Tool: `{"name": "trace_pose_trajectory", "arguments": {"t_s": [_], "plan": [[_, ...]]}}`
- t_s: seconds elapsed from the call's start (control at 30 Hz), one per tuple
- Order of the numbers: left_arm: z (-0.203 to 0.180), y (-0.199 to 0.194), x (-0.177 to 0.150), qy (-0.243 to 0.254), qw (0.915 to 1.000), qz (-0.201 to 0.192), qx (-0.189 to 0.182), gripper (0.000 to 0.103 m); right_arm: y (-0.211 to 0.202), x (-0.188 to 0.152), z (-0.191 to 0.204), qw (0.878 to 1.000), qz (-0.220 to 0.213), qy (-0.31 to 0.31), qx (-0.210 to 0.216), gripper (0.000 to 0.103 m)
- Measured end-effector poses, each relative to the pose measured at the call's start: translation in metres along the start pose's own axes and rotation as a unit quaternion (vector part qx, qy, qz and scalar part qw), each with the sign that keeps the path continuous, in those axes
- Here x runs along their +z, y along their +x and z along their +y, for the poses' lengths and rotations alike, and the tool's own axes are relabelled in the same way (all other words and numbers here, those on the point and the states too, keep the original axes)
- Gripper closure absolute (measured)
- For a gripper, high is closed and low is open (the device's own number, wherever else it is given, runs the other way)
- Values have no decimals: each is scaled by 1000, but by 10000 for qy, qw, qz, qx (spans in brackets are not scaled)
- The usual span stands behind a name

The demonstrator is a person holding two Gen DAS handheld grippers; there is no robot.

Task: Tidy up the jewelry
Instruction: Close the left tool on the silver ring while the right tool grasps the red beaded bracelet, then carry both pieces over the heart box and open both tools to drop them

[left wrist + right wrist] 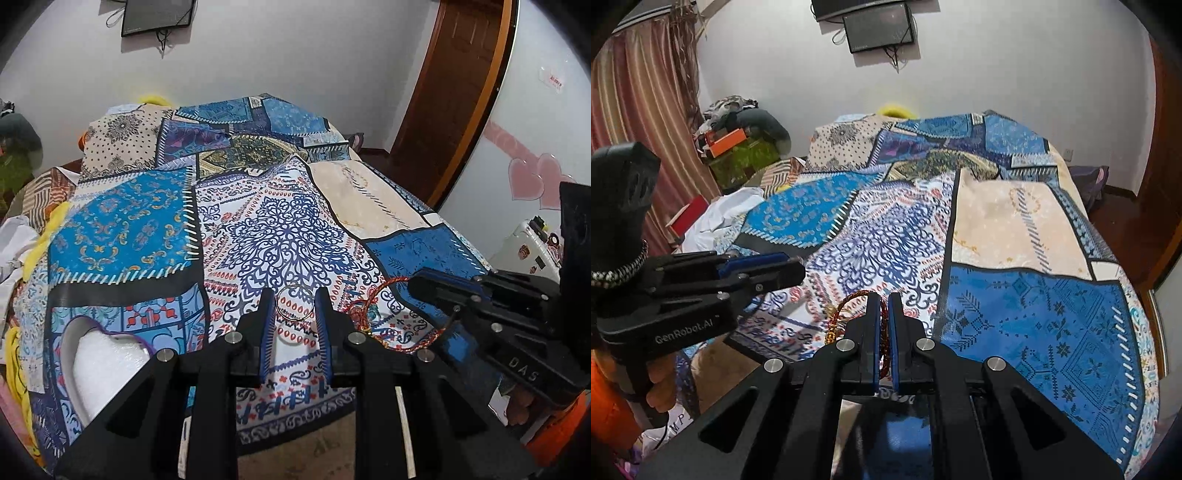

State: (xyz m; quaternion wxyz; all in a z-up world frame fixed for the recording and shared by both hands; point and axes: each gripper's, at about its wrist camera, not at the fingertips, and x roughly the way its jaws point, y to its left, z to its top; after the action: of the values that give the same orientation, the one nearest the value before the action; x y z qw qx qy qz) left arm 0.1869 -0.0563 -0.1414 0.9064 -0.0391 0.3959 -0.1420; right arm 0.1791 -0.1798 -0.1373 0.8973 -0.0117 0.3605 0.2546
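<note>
While the right gripper [884, 321] pinches the red braided bracelet [849, 306] above the patchwork bedspread [288, 229], the left gripper [294, 306], jaws part open, brackets a thin ring [294, 302]; whether it grips is unclear. Next, I'd guess, comes carrying both to the heart-shaped box [107, 362].

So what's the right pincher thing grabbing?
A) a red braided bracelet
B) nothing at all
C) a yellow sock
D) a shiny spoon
A: in the right wrist view the right gripper has its blue pads closed on the red braided bracelet, whose loop sticks out to the left above the patchwork bedspread.
</note>
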Motion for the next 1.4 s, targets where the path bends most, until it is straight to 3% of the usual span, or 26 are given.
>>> {"name": "trace_pose_trajectory", "arguments": {"t_s": [0.7,1.17,1.4], "plan": [[33,-82,-12,-194,9969,-611,462,82,-15,28,59,9980,-487,-333,220,99],[89,-127,-29,-606,9892,-950,937,82,11,44,117,9946,-511,-586,687,99],[114,-135,-43,-784,9860,-897,1169,82,39,47,146,9915,-363,-725,1016,99]]}}
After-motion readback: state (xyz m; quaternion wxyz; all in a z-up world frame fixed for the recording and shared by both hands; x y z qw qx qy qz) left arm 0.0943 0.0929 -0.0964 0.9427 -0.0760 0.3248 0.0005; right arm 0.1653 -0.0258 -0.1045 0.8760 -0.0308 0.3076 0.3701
